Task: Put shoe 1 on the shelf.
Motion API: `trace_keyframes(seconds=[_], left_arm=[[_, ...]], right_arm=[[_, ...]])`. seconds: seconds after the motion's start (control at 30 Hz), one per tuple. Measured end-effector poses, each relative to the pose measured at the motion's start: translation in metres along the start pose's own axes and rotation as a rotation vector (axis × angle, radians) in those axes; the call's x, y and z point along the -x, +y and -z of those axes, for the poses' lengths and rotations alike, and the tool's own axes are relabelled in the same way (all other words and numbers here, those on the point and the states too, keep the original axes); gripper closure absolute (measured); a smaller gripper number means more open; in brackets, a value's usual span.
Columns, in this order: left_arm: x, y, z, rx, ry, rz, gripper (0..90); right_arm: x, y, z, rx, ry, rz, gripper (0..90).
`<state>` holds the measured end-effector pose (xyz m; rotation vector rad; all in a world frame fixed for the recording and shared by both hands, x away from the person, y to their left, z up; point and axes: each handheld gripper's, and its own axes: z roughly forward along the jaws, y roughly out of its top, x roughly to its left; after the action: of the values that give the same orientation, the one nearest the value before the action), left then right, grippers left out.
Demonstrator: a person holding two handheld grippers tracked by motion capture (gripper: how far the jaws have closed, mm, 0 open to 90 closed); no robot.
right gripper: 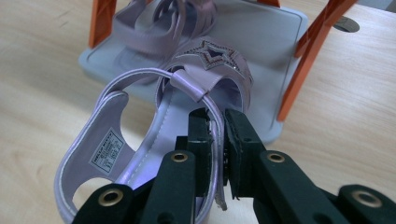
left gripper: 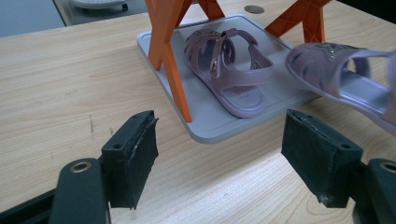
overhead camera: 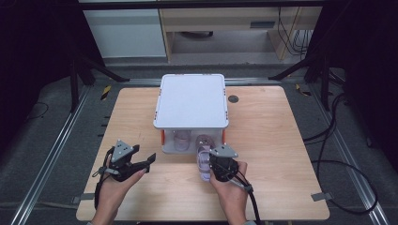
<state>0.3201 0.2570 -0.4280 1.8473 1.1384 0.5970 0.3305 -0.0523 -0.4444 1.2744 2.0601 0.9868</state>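
- Right up close in the right gripper view, the right gripper [right gripper: 215,140] has its black jaws clamped together on a strap of a lilac sandal [right gripper: 154,140], whose star-decorated front band sits just above centre of the frame.
- In the high view that held sandal [overhead camera: 203,161] hangs at lower centre, just in front of the small rack [overhead camera: 191,101], with the right gripper [overhead camera: 211,165] beside it.
- The rack's grey base tray [right gripper: 280,42] lies across the top of the right gripper view, orange legs [right gripper: 308,51] rising from it.
- A second lilac sandal [left gripper: 229,70] rests flat on that tray, upper centre of the left gripper view.
- The left gripper [left gripper: 219,154] holds its jaws wide apart with nothing between them, over bare wooden table [left gripper: 56,84].
- In the high view the left gripper [overhead camera: 146,161] sits at lower left, well apart from the rack.
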Motion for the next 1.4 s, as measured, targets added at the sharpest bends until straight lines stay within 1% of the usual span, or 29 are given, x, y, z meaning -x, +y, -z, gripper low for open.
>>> trace_keyframes(seconds=[0.1,0.23,0.4,0.53,0.63,0.77,0.87,0.97,1.03,1.17,1.27,1.4], left_arm=[[-0.002,0.000,-0.001,-0.005,-0.004,0.003,25.3],[-0.004,0.000,-0.001,-0.003,-0.004,0.006,25.3],[-0.006,0.002,0.001,-0.003,-0.011,0.004,25.2],[-0.005,0.009,0.005,0.004,-0.013,-0.005,25.2],[-0.003,0.018,0.009,0.016,-0.025,-0.005,25.2],[-0.002,0.032,0.013,0.030,-0.028,-0.014,25.3],[-0.001,0.045,0.014,0.042,-0.036,-0.024,25.3],[0.000,0.054,0.014,0.050,-0.049,-0.021,25.4],[0.001,0.062,0.013,0.053,-0.057,-0.020,25.5],[0.005,0.076,0.008,0.054,-0.060,-0.038,25.7],[0.010,0.085,0.004,0.062,-0.066,-0.045,25.9],[0.015,0.095,-0.001,0.065,-0.073,-0.060,26.1]], right_arm=[[0.000,0.006,-0.014,0.014,-0.016,-0.029,81.7],[0.001,0.009,-0.027,0.029,-0.037,-0.055,81.7],[0.004,0.010,-0.041,0.034,-0.054,-0.066,81.7],[0.005,0.010,-0.050,0.047,-0.072,-0.068,81.7],[0.006,0.009,-0.055,0.054,-0.086,-0.076,81.7],[0.009,0.010,-0.062,0.057,-0.088,-0.083,81.8],[0.010,0.010,-0.067,0.054,-0.091,-0.083,81.8],[0.010,0.009,-0.073,0.053,-0.087,-0.081,81.8],[0.008,0.009,-0.076,0.054,-0.084,-0.080,81.8],[0.006,0.009,-0.081,0.057,-0.083,-0.073,81.8],[0.007,0.011,-0.084,0.059,-0.078,-0.069,81.7],[0.008,0.013,-0.085,0.068,-0.084,-0.055,81.7]])
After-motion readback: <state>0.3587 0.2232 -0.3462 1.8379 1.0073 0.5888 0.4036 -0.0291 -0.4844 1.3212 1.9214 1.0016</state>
